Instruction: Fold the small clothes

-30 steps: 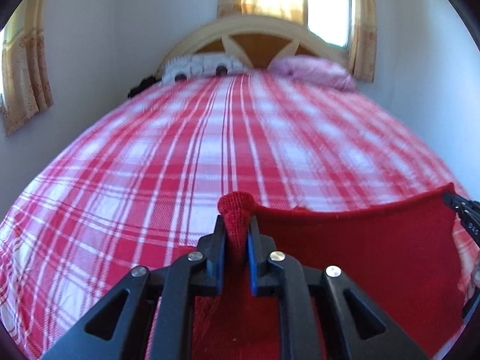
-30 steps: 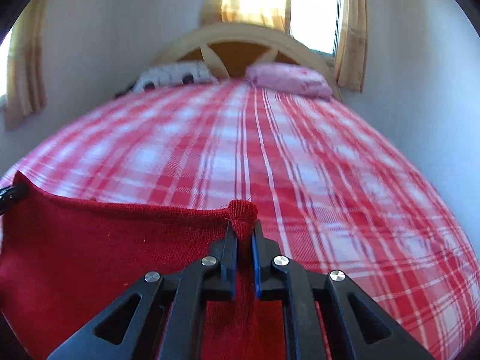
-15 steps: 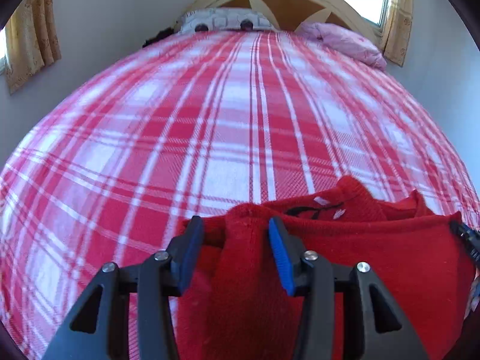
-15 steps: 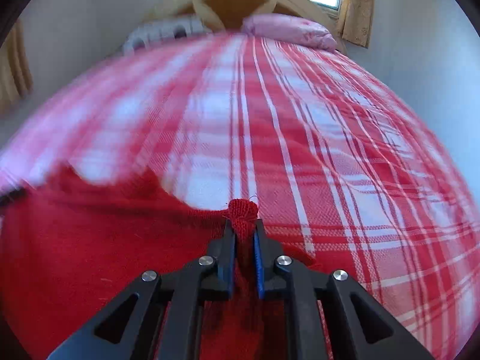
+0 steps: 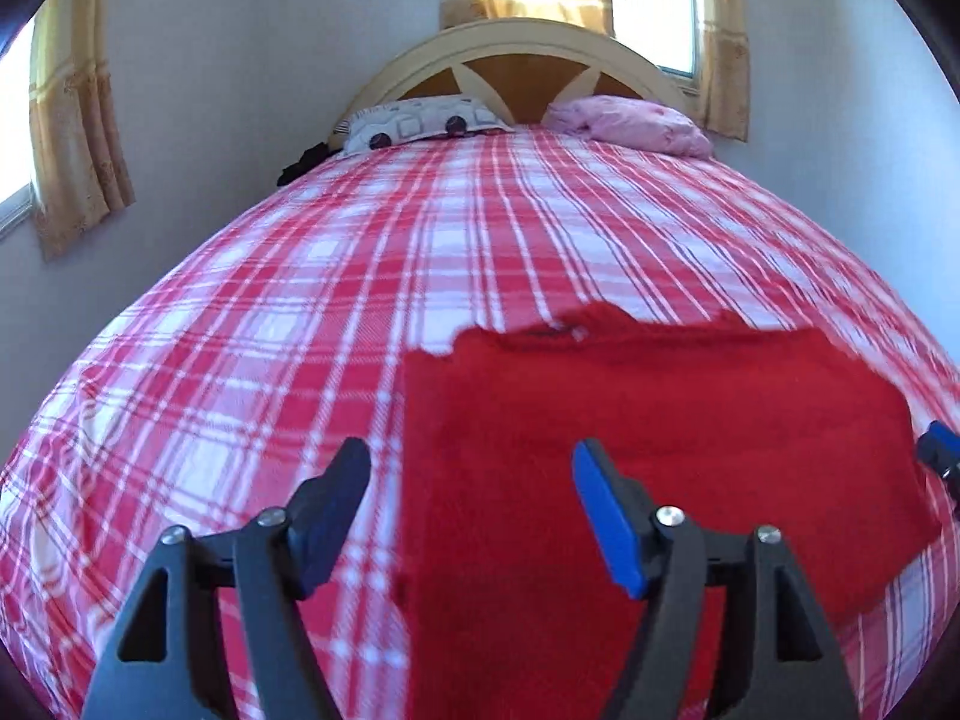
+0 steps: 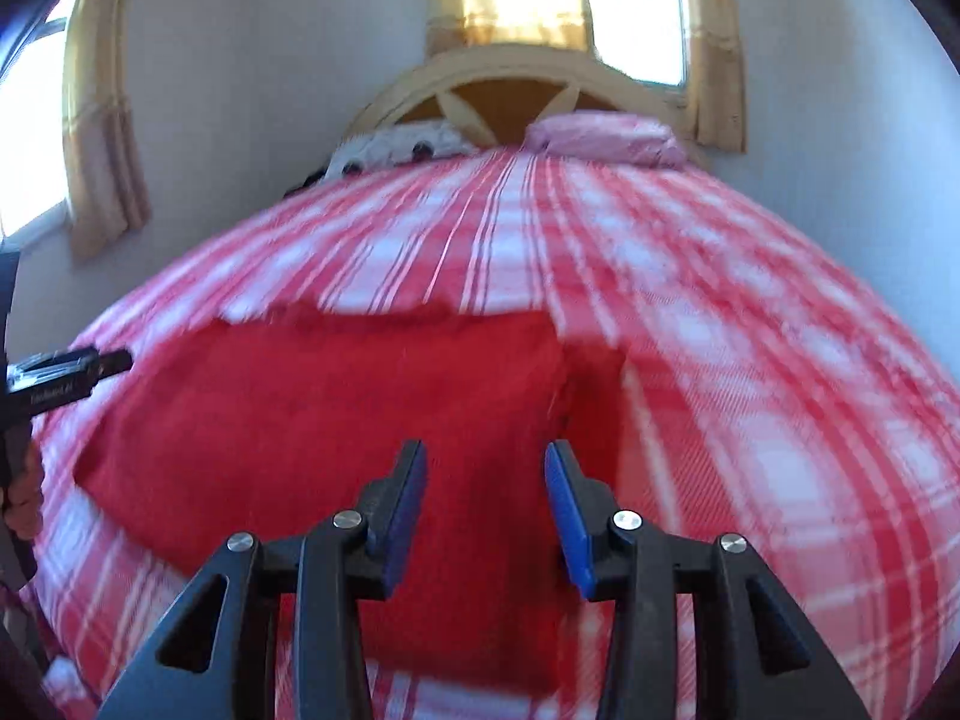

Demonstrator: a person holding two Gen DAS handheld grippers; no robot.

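Red knitted garment lying folded on the plaid-covered bed, in the lower centre and right of the left wrist view and the lower left and centre of the right wrist view. Left hand-held gripper: jaws have just been opening and stand wide, released, above the garment's left edge. Right hand-held gripper: jaws have just been opening, parted, nothing pinched, above the cloth. Two pillows lie by the headboard.
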